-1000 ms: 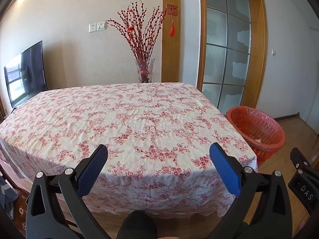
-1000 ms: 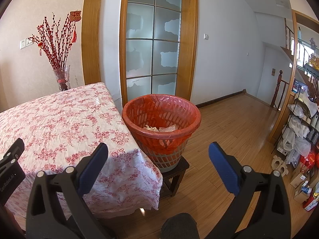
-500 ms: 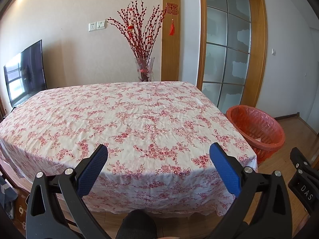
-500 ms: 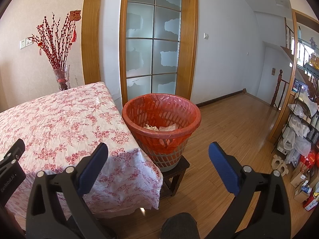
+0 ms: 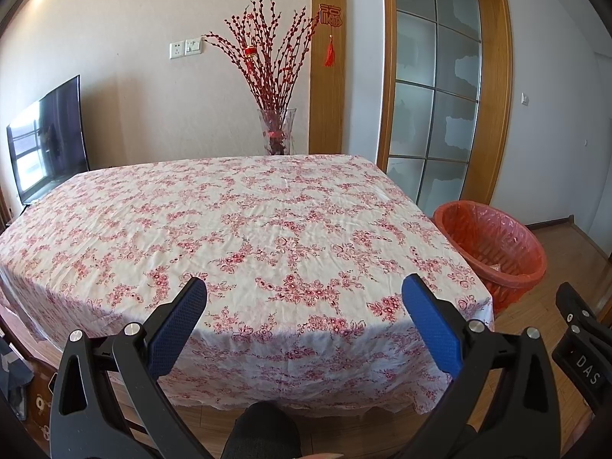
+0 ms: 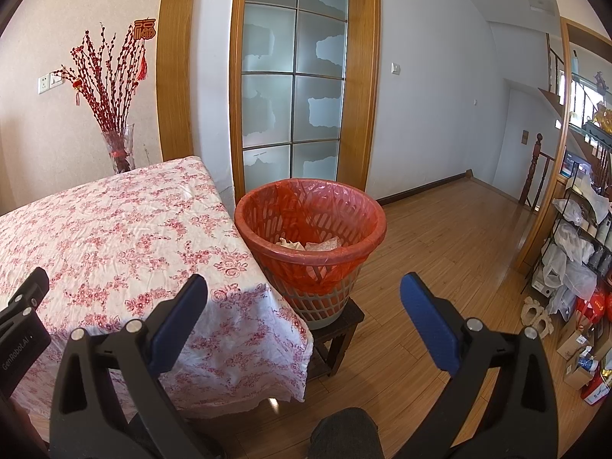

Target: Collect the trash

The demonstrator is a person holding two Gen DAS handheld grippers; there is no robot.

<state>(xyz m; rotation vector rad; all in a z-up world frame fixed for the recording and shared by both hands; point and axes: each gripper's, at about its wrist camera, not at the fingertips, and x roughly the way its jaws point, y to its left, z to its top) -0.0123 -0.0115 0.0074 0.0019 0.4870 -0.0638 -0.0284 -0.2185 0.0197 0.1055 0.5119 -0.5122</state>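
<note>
Nearest, both grippers hang at the table's front edge with nothing in them. The left gripper [image 5: 304, 319] has its blue, dimpled pads spread wide over the hanging hem of the tablecloth [image 5: 237, 229], and the right gripper [image 6: 304, 317] is spread just as wide, one finger over the table corner, the other over the wooden floor [image 6: 451, 252]. Black plastic arms with silver bolts carry the pads. A dark knee [image 6: 346, 434] of the person shows below them.

Beyond the left gripper, the table [image 5: 440, 378] lies under a thin, wrinkled white cloth printed with pink-red blossoms; its top is bare.

Just beside the table's right corner stands the trash basket [image 6: 310, 256], upright with its round mouth facing up, a tapering lattice-plastic tub lined with a shiny orange-red bag folded over the rim. It sits on a small dark wooden stool [image 6: 344, 329]. Crumpled trash [image 6: 306, 244], pale paper and clear film, lies at the bottom of it.

Farther back, a clear glass vase [image 5: 276, 132] of red budded branches stands behind the table's far edge. A dark television [image 5: 48, 139] leans at the left, and a frosted glass door [image 6: 292, 99] in a wooden frame rises behind the basket. Wire shelves [image 6: 581, 237] with bags line the far right.
</note>
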